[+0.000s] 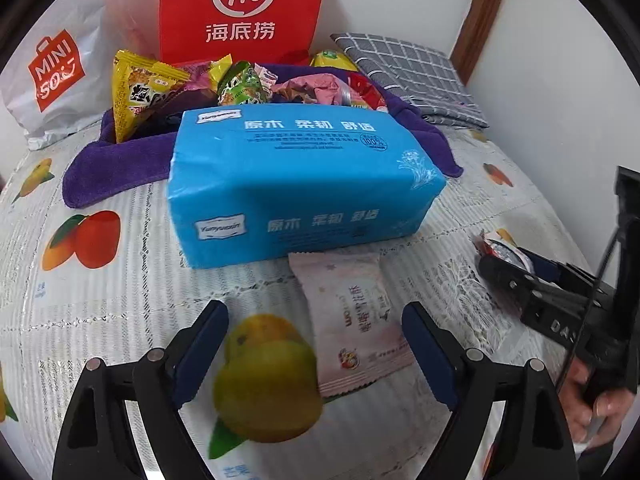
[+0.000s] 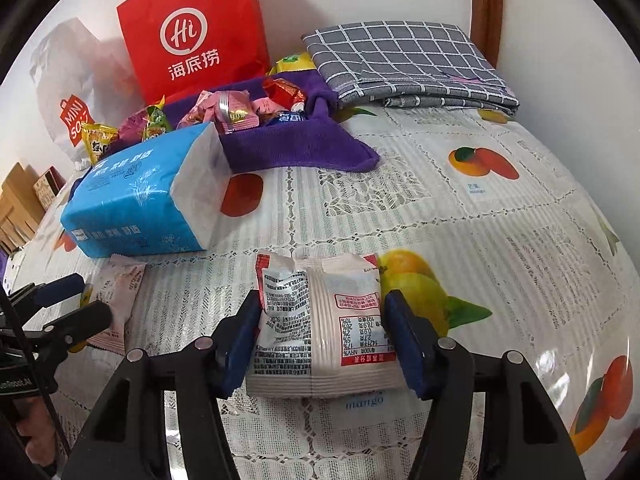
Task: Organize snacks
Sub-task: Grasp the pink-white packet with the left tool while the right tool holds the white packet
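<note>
A pink-white snack packet (image 1: 352, 320) lies on the fruit-print tablecloth, between my left gripper's (image 1: 316, 348) open fingers, nearer the right finger. It also shows in the right wrist view (image 2: 116, 304). My right gripper (image 2: 322, 332) is shut on a white and red snack packet (image 2: 320, 320), held low over the table. That gripper shows in the left wrist view (image 1: 520, 272). A pile of snacks (image 1: 240, 84) sits on a purple towel (image 1: 120, 160) behind a blue tissue pack (image 1: 296, 176).
A red paper bag (image 1: 240, 8) and a white Miniso bag (image 1: 52, 72) stand against the back wall. A folded grey checked cloth (image 2: 404, 60) lies at the back right. The tablecloth (image 2: 480, 240) stretches to the right.
</note>
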`<state>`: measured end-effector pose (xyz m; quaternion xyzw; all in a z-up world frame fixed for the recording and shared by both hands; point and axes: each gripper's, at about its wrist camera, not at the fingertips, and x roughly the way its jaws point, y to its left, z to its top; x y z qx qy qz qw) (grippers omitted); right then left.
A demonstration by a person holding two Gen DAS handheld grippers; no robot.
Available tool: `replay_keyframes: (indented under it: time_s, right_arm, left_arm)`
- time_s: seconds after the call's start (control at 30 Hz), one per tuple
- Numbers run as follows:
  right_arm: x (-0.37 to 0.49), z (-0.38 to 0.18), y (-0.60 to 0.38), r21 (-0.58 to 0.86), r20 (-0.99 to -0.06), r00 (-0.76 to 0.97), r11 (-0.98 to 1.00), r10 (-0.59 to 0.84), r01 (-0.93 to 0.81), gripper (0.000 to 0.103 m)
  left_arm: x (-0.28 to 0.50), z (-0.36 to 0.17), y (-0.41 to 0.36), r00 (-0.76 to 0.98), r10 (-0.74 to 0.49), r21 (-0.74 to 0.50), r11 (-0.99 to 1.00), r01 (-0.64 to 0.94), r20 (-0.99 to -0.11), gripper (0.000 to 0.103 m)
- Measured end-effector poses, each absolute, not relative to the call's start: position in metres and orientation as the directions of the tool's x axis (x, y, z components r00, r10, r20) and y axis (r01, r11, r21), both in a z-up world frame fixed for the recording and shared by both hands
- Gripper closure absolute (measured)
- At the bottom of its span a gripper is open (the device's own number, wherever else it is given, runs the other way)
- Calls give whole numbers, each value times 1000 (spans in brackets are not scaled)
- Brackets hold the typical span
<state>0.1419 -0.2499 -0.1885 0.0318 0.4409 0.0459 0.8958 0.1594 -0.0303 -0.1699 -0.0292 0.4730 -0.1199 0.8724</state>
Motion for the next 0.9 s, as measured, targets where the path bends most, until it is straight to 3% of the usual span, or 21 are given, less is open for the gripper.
replay_keyframes:
  time_s: [0.2, 0.43, 0.5, 0.9]
  right_arm:
    - [142, -188, -251, 98, -786, 608, 993, 114, -59, 42]
    - [141, -189, -247, 69, -791, 605, 996, 92, -61, 42]
    - [142, -189, -247, 66, -792, 604, 996, 90, -62, 42]
    - [142, -189, -243, 19, -797, 602, 998, 55, -65, 42]
  left_arm:
    - [160, -173, -48, 548, -122, -52, 988, 143, -827, 16]
    - [152, -167, -45, 570, -56, 25, 991, 133, -820, 54]
    - [150, -167, -38, 576, -58, 14, 993, 120, -815, 58]
    - [151, -169, -42, 577, -57, 11, 993, 114, -815, 58]
